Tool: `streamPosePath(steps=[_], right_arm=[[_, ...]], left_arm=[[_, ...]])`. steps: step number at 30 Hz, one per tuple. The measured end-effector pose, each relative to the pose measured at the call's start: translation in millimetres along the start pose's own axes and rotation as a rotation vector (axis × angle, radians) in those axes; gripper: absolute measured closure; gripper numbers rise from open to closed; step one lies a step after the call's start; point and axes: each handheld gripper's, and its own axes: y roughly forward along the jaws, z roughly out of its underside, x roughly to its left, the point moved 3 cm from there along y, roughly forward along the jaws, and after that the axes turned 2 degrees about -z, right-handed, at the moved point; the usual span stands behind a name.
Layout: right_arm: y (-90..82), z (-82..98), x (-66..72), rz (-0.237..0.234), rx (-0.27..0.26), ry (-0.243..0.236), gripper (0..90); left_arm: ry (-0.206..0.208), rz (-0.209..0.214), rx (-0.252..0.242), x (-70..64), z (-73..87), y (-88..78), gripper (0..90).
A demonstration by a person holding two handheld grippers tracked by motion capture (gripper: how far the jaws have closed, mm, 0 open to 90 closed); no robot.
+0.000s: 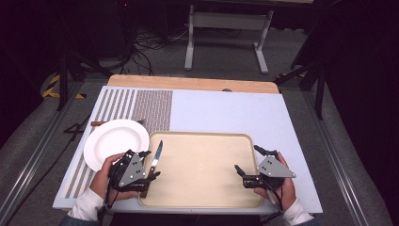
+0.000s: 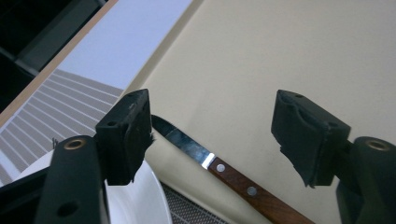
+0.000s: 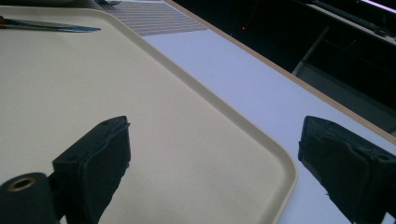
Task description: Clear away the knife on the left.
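Observation:
A knife (image 1: 156,153) with a steel blade and a brown wooden handle (image 2: 243,186) lies along the left side of the beige tray (image 1: 202,134). My left gripper (image 1: 151,164) hovers over the knife near its handle, jaws wide open; in the left gripper view (image 2: 212,135) the knife lies below the gap and the pads (image 2: 133,135) do not touch it. My right gripper (image 1: 246,157) stands open and empty over the tray's right rim (image 3: 261,140). The right gripper view (image 3: 215,144) shows the knife (image 3: 51,25) far across the tray.
A white plate (image 1: 115,141) sits just left of the tray on a striped placemat (image 1: 150,108). A fork (image 1: 96,123) lies behind the plate, partly hidden. The pale table top (image 1: 226,108) stretches behind the tray, with a wooden back edge.

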Motion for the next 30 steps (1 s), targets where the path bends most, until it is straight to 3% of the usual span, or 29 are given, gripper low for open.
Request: streamPosePath(steps=[20,30], right_arm=[[-0.1,0.0,0.0,-0.001,0.0,-0.001,9.9],[-0.6,-0.3,0.0,0.0,-0.003,-0.002,10.0]], left_arm=[[-0.067,-0.032,-0.059,16.5,8.4,-19.0,18.3],[-0.086,-0.059,-0.052,23.5,13.6,-25.0,16.6]])
